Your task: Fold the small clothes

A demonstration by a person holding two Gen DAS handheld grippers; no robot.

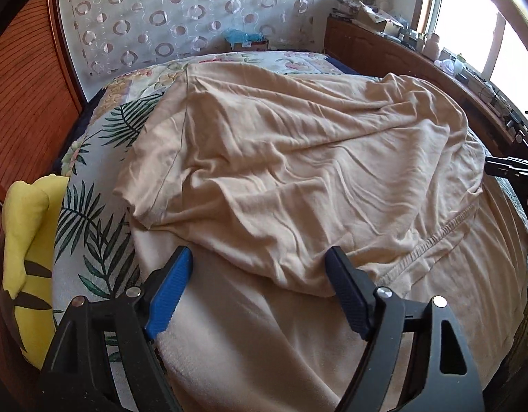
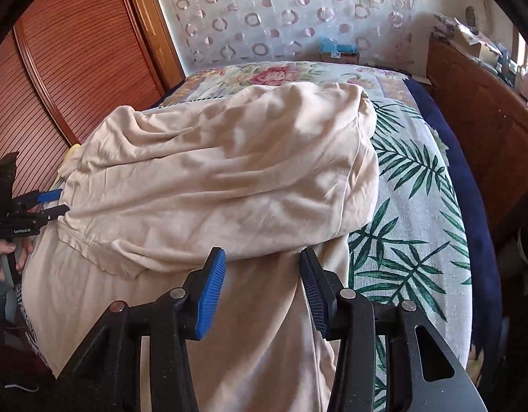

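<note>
Folding step: we judge one fold laid; beige garment (image 1: 298,171) lies doubled on the floral bedspread (image 1: 92,226).
Left gripper (image 1: 259,267): spread, holding nothing.
Right gripper (image 2: 262,267): spread, hovering at the folded edge, likely for the next grab.

Leaf-patterned bedspread (image 1: 92,226) largely covered by wrinkled beige cotton garment (image 1: 298,158). Yellow plush toy (image 1: 27,219) cut off at left edge. Cluttered wooden shelf items (image 1: 384,20) too small to identify.

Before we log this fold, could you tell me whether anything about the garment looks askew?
Yes: the beige garment is folded over unevenly. Its upper layer is creased, and its hem runs diagonally instead of square. Both the left gripper and the right gripper are open and hold nothing.
</note>
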